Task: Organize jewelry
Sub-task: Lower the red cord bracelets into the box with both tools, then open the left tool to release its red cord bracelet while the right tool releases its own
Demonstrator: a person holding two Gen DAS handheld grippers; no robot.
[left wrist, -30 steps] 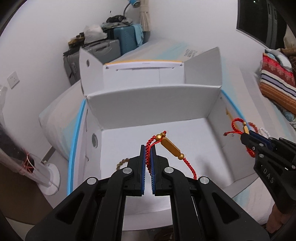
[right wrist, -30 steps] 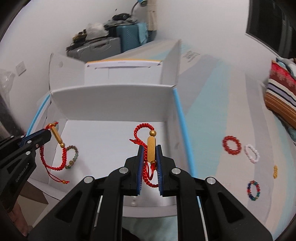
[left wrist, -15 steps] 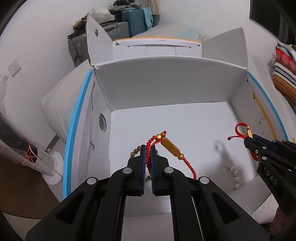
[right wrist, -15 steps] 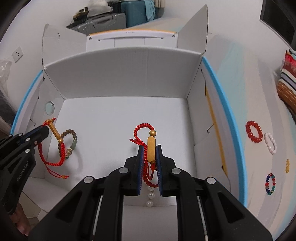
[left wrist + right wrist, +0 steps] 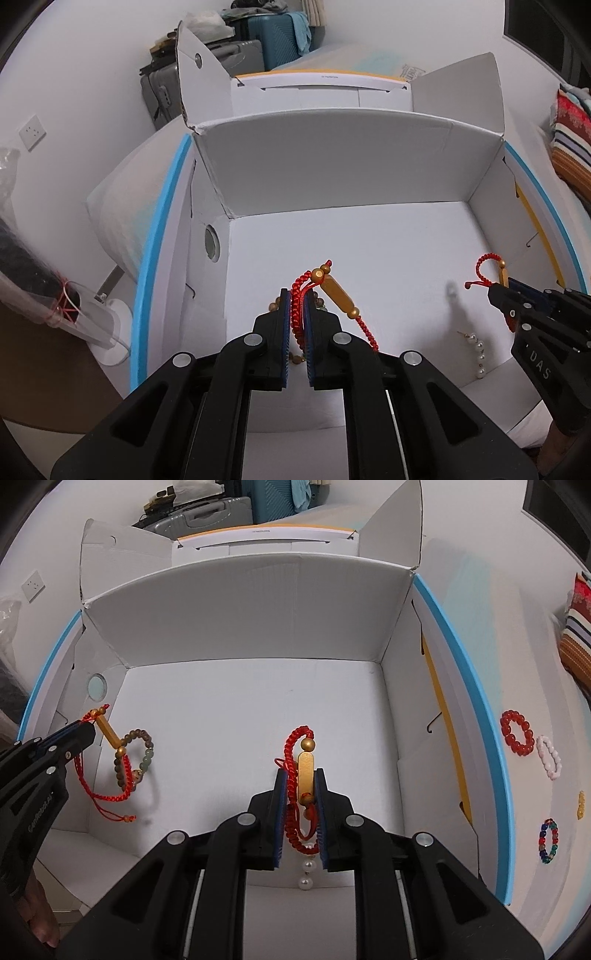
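Both claws have dropped lower into the white box (image 5: 258,602), the left claw (image 5: 296,295) clamping one red cord (image 5: 297,314) and the right claw (image 5: 300,775) another red cord (image 5: 291,760), above a pearl string (image 5: 476,352).

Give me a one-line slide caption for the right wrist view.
Right gripper and left gripper each hold a red cord bracelet over the open white box, loose bead rings outside.
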